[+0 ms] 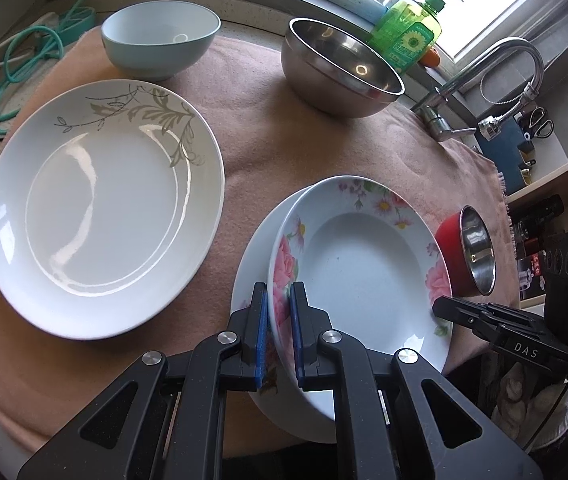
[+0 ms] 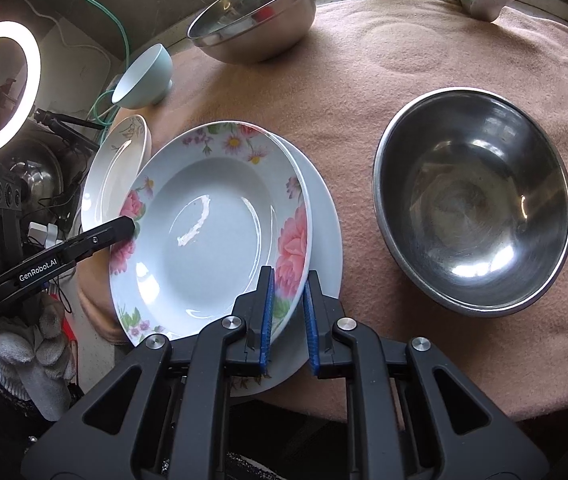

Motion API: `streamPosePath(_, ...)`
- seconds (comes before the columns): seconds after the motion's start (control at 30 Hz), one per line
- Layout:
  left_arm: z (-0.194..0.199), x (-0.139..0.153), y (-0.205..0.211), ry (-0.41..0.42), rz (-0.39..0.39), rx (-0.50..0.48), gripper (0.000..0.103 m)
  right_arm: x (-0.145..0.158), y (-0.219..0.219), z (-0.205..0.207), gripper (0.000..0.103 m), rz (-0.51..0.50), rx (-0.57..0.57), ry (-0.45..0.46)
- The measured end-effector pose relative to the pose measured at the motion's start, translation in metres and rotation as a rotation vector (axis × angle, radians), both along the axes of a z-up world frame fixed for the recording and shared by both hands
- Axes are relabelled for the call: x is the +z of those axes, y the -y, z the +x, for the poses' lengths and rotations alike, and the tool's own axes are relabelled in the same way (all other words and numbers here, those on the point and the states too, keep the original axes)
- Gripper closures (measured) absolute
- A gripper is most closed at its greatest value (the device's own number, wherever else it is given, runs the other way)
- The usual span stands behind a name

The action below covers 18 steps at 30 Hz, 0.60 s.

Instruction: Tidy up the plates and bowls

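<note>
a pink-beige towel [image 1: 268,144] covers the counter and carries everything. on it, largest first: the big white plate with a grey leaf pattern [image 1: 104,208] lies flat at the left of the left wrist view, well apart from the claws. a large steel bowl [image 1: 340,68] stands upright at the far side, with a green soap bottle [image 1: 408,28] just behind it and a tap [image 1: 496,80] to its right. from the right wrist camera a second steel bowl [image 2: 472,216] sits upright to the right of the plates; in the left wrist view it shows as a bowl with a red outside, past the far rim of the floral plate.

the floral plate [image 2: 212,224] — deep, with pink roses on its rim — rests tilted on a plain white plate [image 2: 324,216] beneath it, offset so the lower one peeks out along one side. both claws hold this floral plate at opposite edges: the left gripper [image 1: 278,336] has its blue pads closed over the rim, and the right gripper [image 2: 288,320] has its pads either side of the opposite rim, pinching it.

a small pale-blue bowl [image 1: 160,40] stands upright at the far left, behind the leaf plate. a white-gloved hand [image 2: 32,340] grips the left tool's handle.
</note>
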<state>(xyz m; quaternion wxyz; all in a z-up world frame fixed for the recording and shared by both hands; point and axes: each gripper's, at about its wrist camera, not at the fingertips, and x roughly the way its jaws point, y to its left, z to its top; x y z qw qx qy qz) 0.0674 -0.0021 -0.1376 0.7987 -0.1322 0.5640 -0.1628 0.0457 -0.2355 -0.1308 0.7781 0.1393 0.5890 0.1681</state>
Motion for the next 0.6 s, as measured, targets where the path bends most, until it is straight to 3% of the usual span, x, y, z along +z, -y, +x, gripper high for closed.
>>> streamPosePath(0.6, -0.0015, -0.0036, -0.0006, -0.009, 0.025, -0.020, 0.093, 0.0004, -0.0078, 0.0006, 0.085, -0.054, 0.035, -0.001)
